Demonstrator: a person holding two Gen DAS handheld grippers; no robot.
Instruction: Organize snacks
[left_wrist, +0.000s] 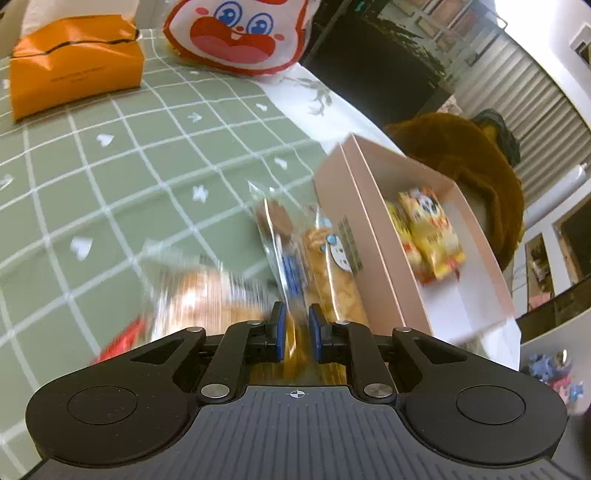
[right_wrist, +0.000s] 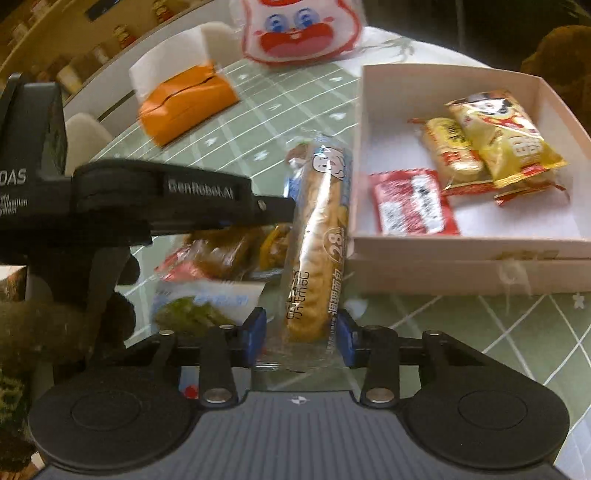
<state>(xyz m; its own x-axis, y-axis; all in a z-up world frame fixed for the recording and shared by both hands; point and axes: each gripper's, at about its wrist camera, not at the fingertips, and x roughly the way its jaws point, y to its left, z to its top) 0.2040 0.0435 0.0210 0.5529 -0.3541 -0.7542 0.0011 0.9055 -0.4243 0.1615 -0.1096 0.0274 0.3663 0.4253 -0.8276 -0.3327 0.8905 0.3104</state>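
A pink open box (right_wrist: 461, 254) on the green checked tablecloth holds yellow snack packs (right_wrist: 502, 140) and a red packet (right_wrist: 413, 203); it also shows in the left wrist view (left_wrist: 373, 236). My right gripper (right_wrist: 303, 338) has its jaws around the near end of a long bread stick pack (right_wrist: 321, 229), which lies beside the box. My left gripper (left_wrist: 297, 332) is shut on a brown-orange snack pack (left_wrist: 291, 343), blurred; it shows from the side in the right view (right_wrist: 258, 210). More snack packs (right_wrist: 207, 295) lie in a pile left of the bread stick.
An orange tissue pack (left_wrist: 74, 62) and a white bag with a red cartoon face (left_wrist: 236, 33) sit at the far side of the table. A brown plush (left_wrist: 476, 166) lies beyond the box. The table edge is right of the box.
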